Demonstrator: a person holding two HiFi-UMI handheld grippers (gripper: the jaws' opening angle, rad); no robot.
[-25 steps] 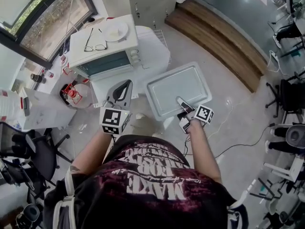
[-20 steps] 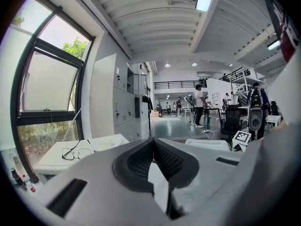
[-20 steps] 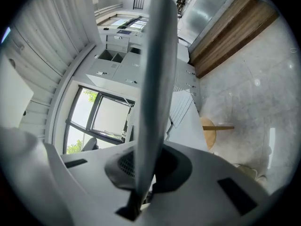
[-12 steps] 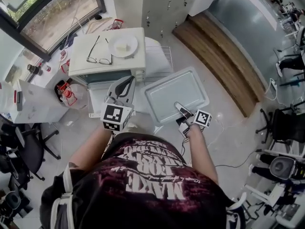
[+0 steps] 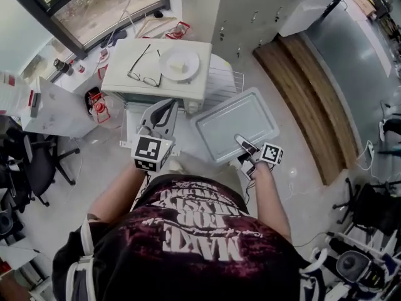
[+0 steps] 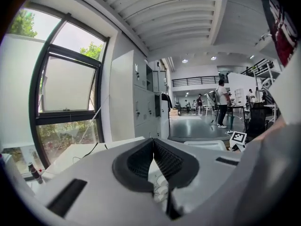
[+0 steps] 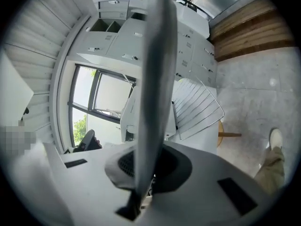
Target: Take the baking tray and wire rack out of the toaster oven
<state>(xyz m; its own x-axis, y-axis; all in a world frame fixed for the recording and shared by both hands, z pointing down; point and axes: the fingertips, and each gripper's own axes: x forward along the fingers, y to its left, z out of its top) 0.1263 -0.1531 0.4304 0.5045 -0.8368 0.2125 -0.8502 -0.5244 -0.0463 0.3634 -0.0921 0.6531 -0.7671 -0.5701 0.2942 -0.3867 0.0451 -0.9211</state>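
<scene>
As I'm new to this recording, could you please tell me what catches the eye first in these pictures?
The flat grey metal baking tray stands out at the head view's centre right, clamped by its near edge in the right gripper. Behind it a silver wire rack sits beside the white toaster oven, which has black-rimmed glasses and a white plate on top.

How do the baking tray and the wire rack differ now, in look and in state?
The baking tray is a solid sheet with a raised rim; the wire rack is open thin bars. The tray is held by its edge in the right hand-held gripper; the rack lies beside the toaster oven, untouched. Both are outside the oven.
</scene>
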